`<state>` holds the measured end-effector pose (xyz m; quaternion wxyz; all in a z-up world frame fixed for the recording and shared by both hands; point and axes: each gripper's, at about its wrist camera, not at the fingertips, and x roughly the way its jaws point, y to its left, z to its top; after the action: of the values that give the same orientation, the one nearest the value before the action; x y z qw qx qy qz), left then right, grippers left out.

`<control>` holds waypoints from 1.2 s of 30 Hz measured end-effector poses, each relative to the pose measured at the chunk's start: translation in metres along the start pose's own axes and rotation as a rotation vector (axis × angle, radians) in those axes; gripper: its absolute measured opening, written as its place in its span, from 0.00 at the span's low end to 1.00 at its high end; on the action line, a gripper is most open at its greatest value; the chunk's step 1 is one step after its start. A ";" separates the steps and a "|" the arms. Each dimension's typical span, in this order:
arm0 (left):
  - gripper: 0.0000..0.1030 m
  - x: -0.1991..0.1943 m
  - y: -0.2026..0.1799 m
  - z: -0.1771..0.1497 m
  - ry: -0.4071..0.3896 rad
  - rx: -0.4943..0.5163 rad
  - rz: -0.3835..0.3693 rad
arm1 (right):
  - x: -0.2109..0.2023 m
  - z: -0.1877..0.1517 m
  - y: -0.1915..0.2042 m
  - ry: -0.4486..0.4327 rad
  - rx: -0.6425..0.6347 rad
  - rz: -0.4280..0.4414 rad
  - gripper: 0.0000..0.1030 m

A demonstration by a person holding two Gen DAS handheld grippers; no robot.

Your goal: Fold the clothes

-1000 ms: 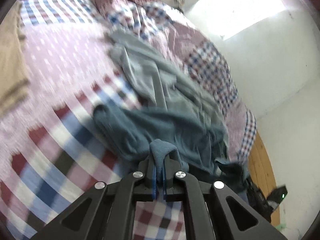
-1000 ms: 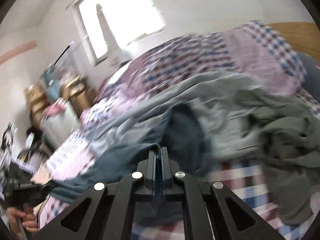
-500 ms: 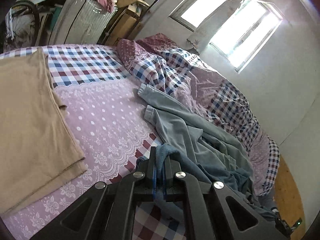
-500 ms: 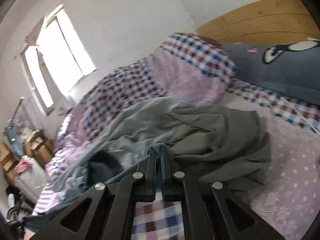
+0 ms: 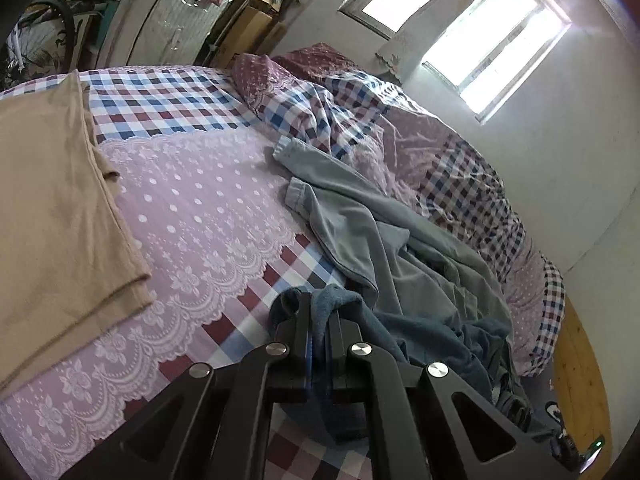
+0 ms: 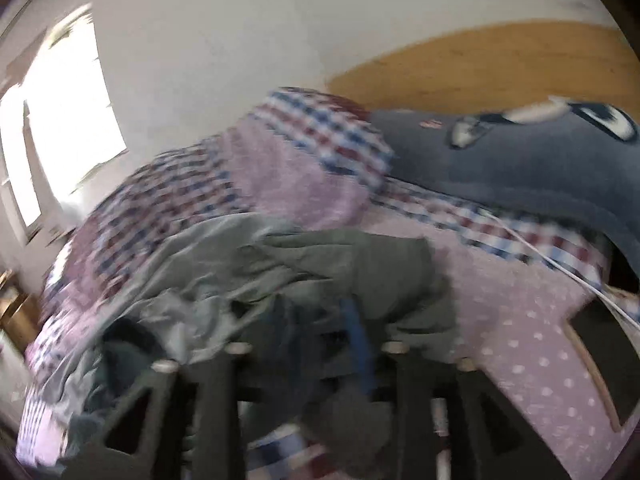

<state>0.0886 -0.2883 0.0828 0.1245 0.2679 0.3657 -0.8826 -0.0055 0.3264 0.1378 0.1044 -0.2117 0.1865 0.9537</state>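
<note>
A dark blue fleece garment [image 5: 432, 332] lies crumpled on the bed, and my left gripper [image 5: 320, 316] is shut on a fold of its edge. Behind it a pale grey-blue garment [image 5: 360, 224] sprawls over the bedding. The right wrist view is blurred. There my right gripper [image 6: 316, 336] has its jaws opening, one blue pad [image 6: 358, 344] showing. A dark lump of cloth [image 6: 348, 416] hangs loose between the jaws, and the pads do not press on it. A grey-green garment [image 6: 340, 264] lies just beyond the fingers.
A folded tan cloth [image 5: 52, 208] covers the bed's left side. A rumpled plaid quilt [image 5: 460, 168] lies along the wall under the window. Boxes and bags [image 5: 172, 20] stand past the bed. A dark blue pillow [image 6: 520, 176], a white cable [image 6: 540, 256] and a flat dark device [image 6: 600, 356] lie by the wooden headboard.
My right gripper swung toward the headboard and went from shut on the dark cloth to jaws apart. The left gripper turned toward the foot of the bed, still gripping the blue fleece.
</note>
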 end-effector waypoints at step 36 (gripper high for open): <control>0.02 0.050 -0.038 -0.046 0.151 0.152 -0.050 | 0.069 -0.179 0.194 0.623 -0.208 0.525 0.01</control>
<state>0.0498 -0.2300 0.0493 0.0539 0.3329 0.3128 -0.8879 -0.0551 0.0868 0.0169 -0.2255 -0.4449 0.1597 0.8519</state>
